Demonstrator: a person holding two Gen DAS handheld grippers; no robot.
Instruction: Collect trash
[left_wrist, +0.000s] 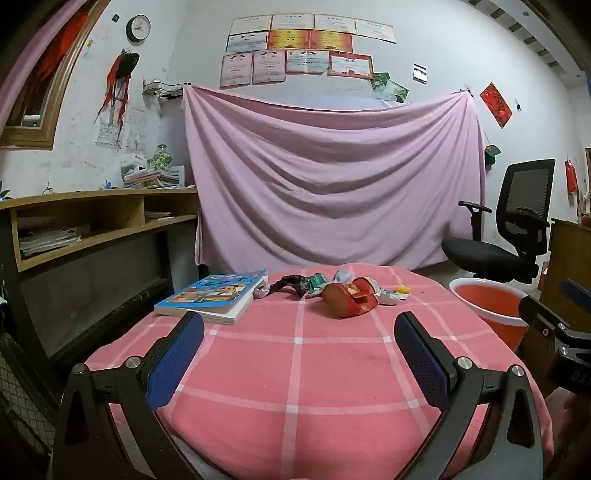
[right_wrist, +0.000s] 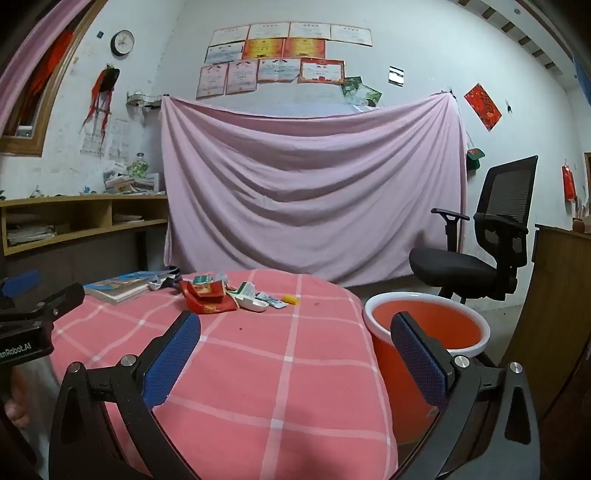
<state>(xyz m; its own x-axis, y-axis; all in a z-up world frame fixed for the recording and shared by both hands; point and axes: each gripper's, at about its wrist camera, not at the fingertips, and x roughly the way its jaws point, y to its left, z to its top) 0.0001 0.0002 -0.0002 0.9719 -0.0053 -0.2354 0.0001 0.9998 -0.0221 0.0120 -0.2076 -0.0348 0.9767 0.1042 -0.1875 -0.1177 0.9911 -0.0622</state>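
Nothing's been picked up yet as far as I can tell. The left tool (left_wrist: 299, 328) has its fingers spread wide apart with nothing between them, and the right tool (right_wrist: 295, 328) is the same, both hanging over the near part of the desk (left_wrist: 314, 387) with its pink checked cloth.

All the trash sits in a little heap at the far side: a crumpled red packet (left_wrist: 351, 297), a black wrapper (left_wrist: 288, 285), some green-and-white wrappers (right_wrist: 251, 293) and a small yellow bit (right_wrist: 290, 299) off to the right. The book (left_wrist: 212, 291) lies just left of the heap.

The red bucket (right_wrist: 428, 325) stands right of the desk and looks empty, so I'd say the whole job's still ahead.
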